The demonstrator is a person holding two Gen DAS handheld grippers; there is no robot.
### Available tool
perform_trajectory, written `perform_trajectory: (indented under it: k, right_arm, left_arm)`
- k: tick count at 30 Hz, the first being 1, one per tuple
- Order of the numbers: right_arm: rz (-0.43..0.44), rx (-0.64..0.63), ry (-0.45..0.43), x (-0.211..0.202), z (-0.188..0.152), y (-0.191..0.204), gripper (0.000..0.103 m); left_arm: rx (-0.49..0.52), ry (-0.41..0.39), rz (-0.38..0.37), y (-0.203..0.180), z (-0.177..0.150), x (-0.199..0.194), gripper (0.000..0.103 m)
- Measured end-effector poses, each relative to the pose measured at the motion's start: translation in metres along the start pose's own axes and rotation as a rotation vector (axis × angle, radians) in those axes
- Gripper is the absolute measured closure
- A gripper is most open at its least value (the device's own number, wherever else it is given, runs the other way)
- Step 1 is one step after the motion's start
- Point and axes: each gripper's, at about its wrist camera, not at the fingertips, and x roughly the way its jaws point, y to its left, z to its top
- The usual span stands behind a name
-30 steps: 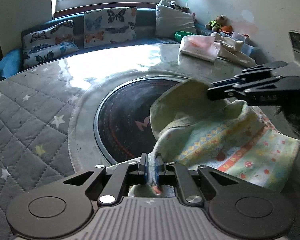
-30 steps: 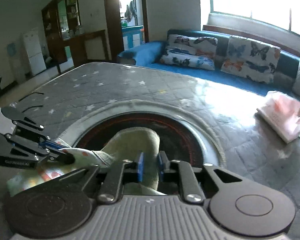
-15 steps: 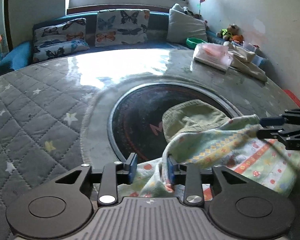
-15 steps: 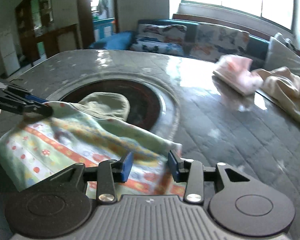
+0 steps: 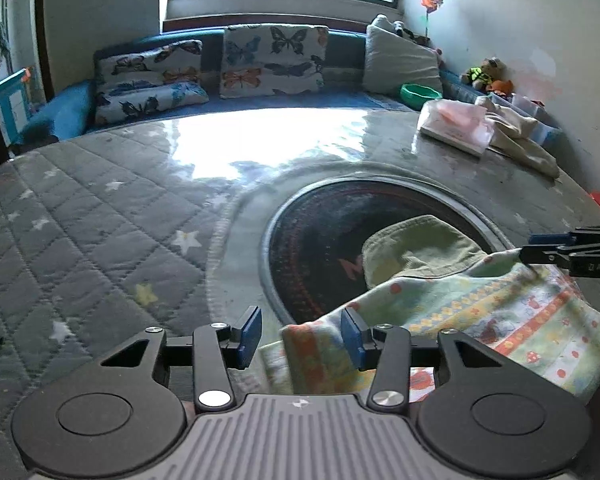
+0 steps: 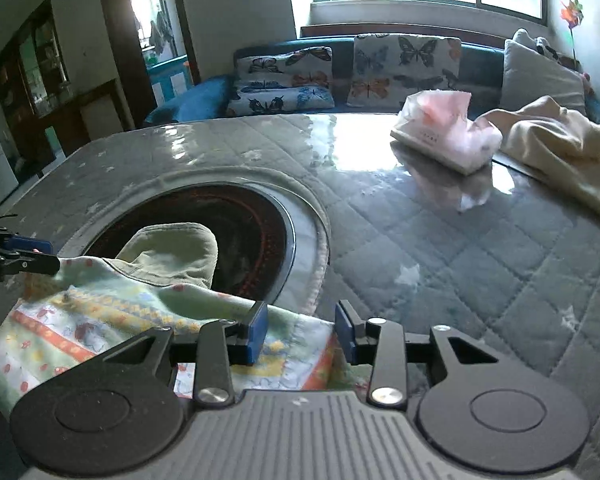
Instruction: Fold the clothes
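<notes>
— Where's the garment?

— The pale green printed cloth with orange bands, mushrooms and yellow diamond trim (image 5: 500, 316) lies on the grey quilted star-patterned bench cover (image 5: 100, 240), right in front of me. Its plain olive-green inner side (image 5: 416, 248) is turned up and hangs over the edge of the dark round glass inset (image 5: 312, 248) in the bench.

— And your tongs?

— My left tongs (image 5: 300, 332) are spread wide, blue pads apart, with a bunched edge of the cloth lying between them but not pinched. My right tongs (image 6: 300, 330) are also spread, hovering over the opposite hem, gripping nothing.

— How far along are you?

— I'd judge one fold is laid: the cloth looks doubled over itself, both ends released. It isn't tidy, though; the near edge is rumpled and the olive flap sticks out past the printed layer. So smoothing and probably another fold are left. Farther off, a pink folded bundle (image 6: 448, 136) and a cream crumpled garment (image 6: 560, 144) sit near the bench's far edge; the cream one looks unfolded to me.

— Any writing?

— Small pale lettering on the side of my right tongs, seen from the left camera, too tiny to read surely. A faint reddish mark shows in the glass inset, unreadable. Beyond are butterfly-print cushions (image 5: 272, 60) under the window.
</notes>
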Motion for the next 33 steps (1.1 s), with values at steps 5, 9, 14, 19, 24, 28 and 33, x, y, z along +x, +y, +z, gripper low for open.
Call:
perform_trajectory:
  k: [5, 9, 14, 19, 24, 28, 33]
  right_arm:
    - [-0.01, 0.005, -0.005, -0.005, -0.001, -0.001, 0.095]
    - [-0.077, -0.035, 0.003, -0.007, -0.004, 0.007, 0.094]
    - [-0.123, -0.059, -0.044, -0.014, 0.0, 0.012, 0.093]
    - [0.016, -0.135, -0.052, -0.015, 0.012, 0.046, 0.093]
    - [0.114, -0.183, -0.017, 0.008, 0.015, 0.077, 0.093]
    - [0.105, -0.173, 0.02, 0.026, 0.016, 0.08, 0.093]
    - [0.091, -0.184, 0.015, 0.025, 0.016, 0.077, 0.093]
  left_arm:
    - [-0.014, 0.0, 0.025, 0.007, -0.002, 0.003, 0.06]
    - [-0.004, 0.015, 0.051, 0.005, -0.004, 0.012, 0.06]
    - [-0.009, -0.015, 0.084, -0.001, -0.001, 0.006, 0.061]
    - [-0.003, -0.074, -0.011, -0.029, 0.009, -0.007, 0.061]
    - [0.016, -0.051, -0.139, -0.062, 0.011, 0.005, 0.062]
    - [-0.009, -0.02, -0.155, -0.068, 0.016, 0.028, 0.064]
    - [-0.084, 0.001, -0.165, -0.057, 0.014, 0.044, 0.07]
